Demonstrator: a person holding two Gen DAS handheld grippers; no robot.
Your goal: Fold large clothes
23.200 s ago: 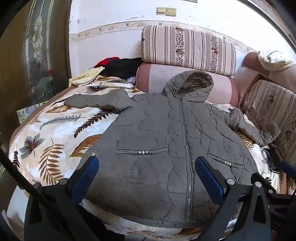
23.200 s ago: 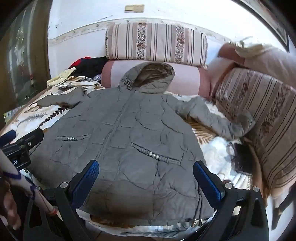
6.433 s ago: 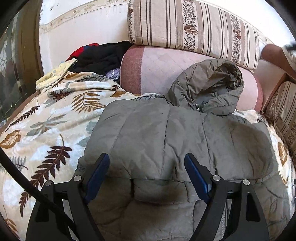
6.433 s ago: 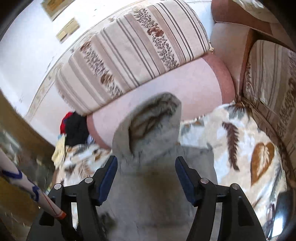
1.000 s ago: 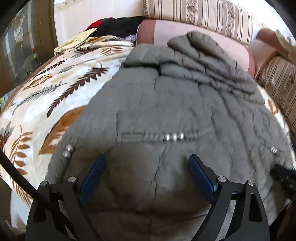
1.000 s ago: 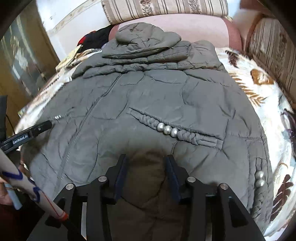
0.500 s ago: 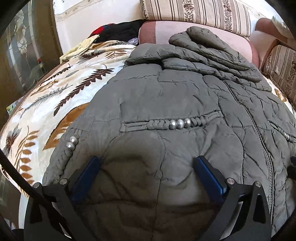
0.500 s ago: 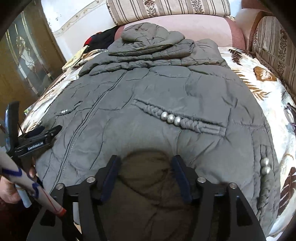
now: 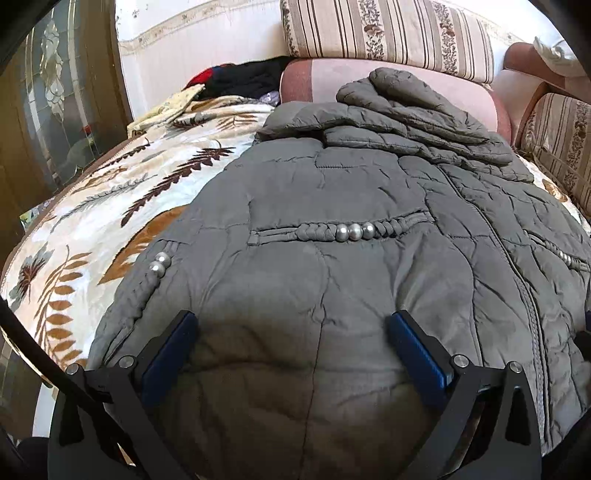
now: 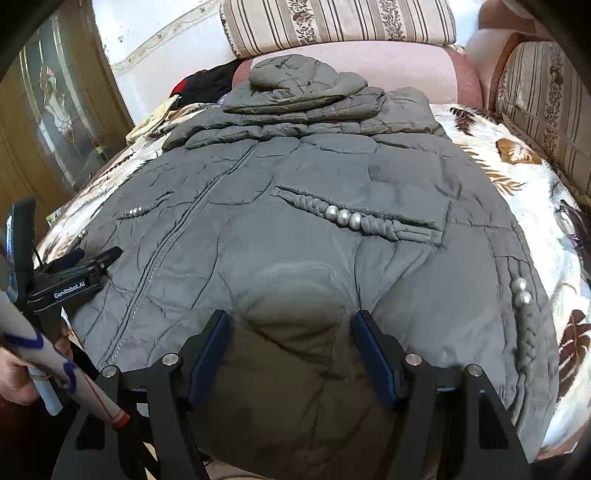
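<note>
From the left wrist camera, the grey jacket (image 9: 354,266) lies spread on the bed (image 9: 92,229), which has a leaf blanket. Its hood (image 9: 402,92) and sleeves are folded down over the top part. The left gripper (image 9: 291,354) sits over the jacket's bottom edge with its fingers (image 9: 170,350) spread wide, holding nothing; the cloth only lies under them. A pile of dark clothes (image 9: 240,77) sits in the far corner by the striped cushion (image 9: 388,33).

From the right wrist camera, the same jacket (image 10: 314,221) fills the bed (image 10: 517,177), zip up. The right gripper (image 10: 291,343) is at the bottom edge, its fingers (image 10: 210,347) opening, with a puffy bump of cloth between them but not squeezed. The left gripper (image 10: 96,266) shows at the left edge of the jacket. A hand (image 10: 18,373) shows low on the left.
</note>
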